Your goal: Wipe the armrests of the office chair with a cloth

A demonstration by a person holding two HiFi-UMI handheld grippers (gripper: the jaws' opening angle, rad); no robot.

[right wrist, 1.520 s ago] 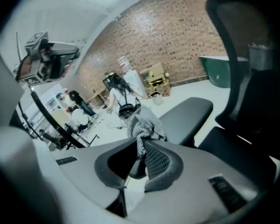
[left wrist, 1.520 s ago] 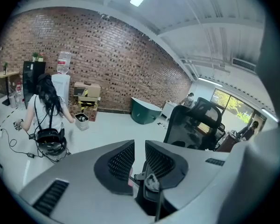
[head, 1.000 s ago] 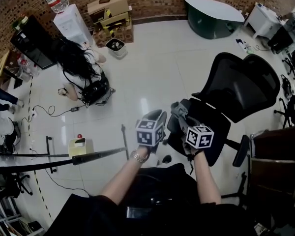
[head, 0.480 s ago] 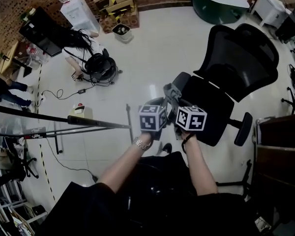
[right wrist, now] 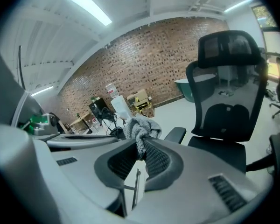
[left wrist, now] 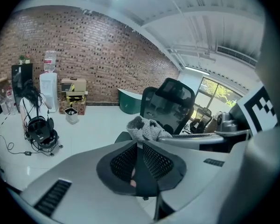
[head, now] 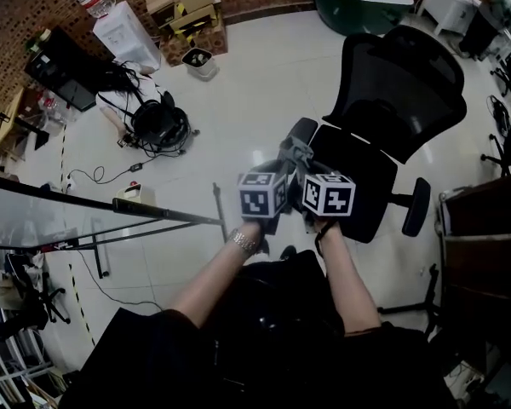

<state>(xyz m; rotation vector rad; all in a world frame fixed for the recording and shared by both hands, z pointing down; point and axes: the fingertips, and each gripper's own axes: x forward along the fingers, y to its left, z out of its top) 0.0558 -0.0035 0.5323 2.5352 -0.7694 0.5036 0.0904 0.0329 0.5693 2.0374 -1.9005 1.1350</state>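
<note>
A black mesh-back office chair (head: 383, 100) stands on the white floor. Its near armrest (head: 302, 130) is just ahead of my grippers and the other armrest (head: 416, 207) is at the right. A grey fluffy cloth (head: 295, 152) is bunched between both grippers, which are held close together. My left gripper (head: 281, 170) is shut on one end of the cloth (left wrist: 147, 129). My right gripper (head: 302, 164) is shut on the other end of the cloth (right wrist: 140, 127). In the right gripper view the chair (right wrist: 226, 101) and an armrest pad (right wrist: 175, 134) lie just beyond the cloth.
A glass table edge (head: 68, 216) runs along the left. On the floor are a tangle of cables and black gear (head: 157, 122), a yellow box (head: 134, 196), a water dispenser (head: 123, 32) and cardboard boxes (head: 187, 7). A dark cabinet (head: 485, 245) stands at the right.
Both grippers, still together on the cloth, have come closer to the chair's near armrest. The chair now sits higher and more central in the head view.
</note>
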